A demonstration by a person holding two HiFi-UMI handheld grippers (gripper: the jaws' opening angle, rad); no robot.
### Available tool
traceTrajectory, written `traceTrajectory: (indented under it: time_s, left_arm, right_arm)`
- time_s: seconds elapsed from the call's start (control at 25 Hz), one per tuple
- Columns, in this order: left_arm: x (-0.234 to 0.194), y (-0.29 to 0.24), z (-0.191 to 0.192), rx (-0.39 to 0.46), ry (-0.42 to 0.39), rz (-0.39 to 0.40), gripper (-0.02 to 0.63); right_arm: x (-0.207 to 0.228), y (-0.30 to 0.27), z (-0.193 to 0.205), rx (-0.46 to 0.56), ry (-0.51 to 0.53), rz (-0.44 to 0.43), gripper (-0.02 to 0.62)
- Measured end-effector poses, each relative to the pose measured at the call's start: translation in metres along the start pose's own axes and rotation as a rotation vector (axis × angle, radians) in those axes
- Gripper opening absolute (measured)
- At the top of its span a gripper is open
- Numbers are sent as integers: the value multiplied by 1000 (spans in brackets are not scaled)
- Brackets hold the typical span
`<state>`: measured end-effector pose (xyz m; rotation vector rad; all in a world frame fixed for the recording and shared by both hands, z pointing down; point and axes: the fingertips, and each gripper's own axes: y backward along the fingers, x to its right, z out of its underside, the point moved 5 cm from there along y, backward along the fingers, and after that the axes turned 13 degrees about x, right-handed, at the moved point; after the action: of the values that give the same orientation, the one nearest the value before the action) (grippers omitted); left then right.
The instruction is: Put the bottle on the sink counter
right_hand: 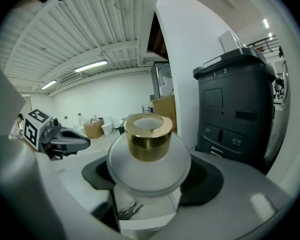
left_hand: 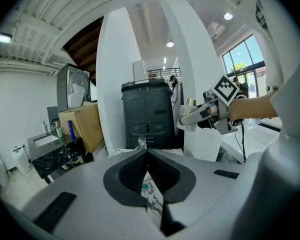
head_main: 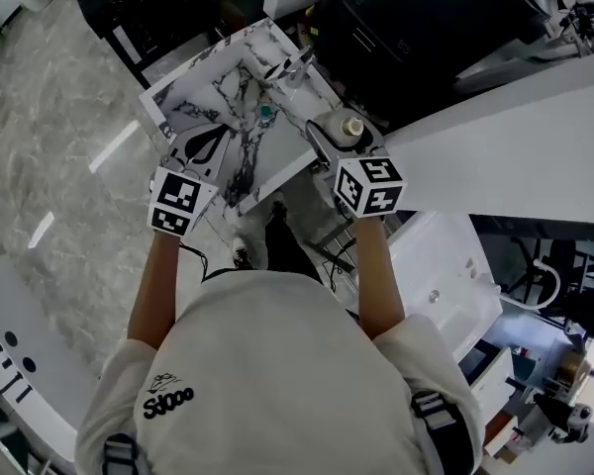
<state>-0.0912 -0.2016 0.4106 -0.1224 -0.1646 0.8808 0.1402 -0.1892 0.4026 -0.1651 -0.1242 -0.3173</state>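
A round white bottle (head_main: 349, 127) with a gold cap sits between the jaws of my right gripper (head_main: 339, 135), which is shut on it. In the right gripper view the bottle (right_hand: 149, 159) fills the middle, cap upward. It is over the right front corner of the marble sink counter (head_main: 193, 92); I cannot tell whether it touches the counter. My left gripper (head_main: 206, 144) hovers over the counter's front left, its pads pressed together (left_hand: 147, 156) on nothing. The basin's green drain (head_main: 266, 112) lies between the two grippers, and the faucet (head_main: 292, 67) stands at the far edge.
A black cabinet (head_main: 406, 28) stands behind the counter, also seen as a dark unit (left_hand: 147, 114). To the right there is a long white ledge (head_main: 535, 137) and a white tub (head_main: 455, 275). Grey marble floor (head_main: 49, 146) lies left. A cardboard box (left_hand: 82, 124) is on a dark table.
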Motion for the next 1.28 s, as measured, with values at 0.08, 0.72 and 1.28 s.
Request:
traceTrajectory:
  time_s: [0.08, 0.72, 1.28]
  left_arm:
    - [-6, -10, 6, -19, 10, -15, 5]
    - [-18, -63, 58, -163, 83, -75, 5]
    - [-12, -69, 84, -233, 145, -89, 5]
  right_arm:
    - [13, -14, 10, -8, -1, -1, 347]
    - [85, -99, 108, -179, 9, -28, 347]
    - [101, -131, 163, -301, 97, -34, 347]
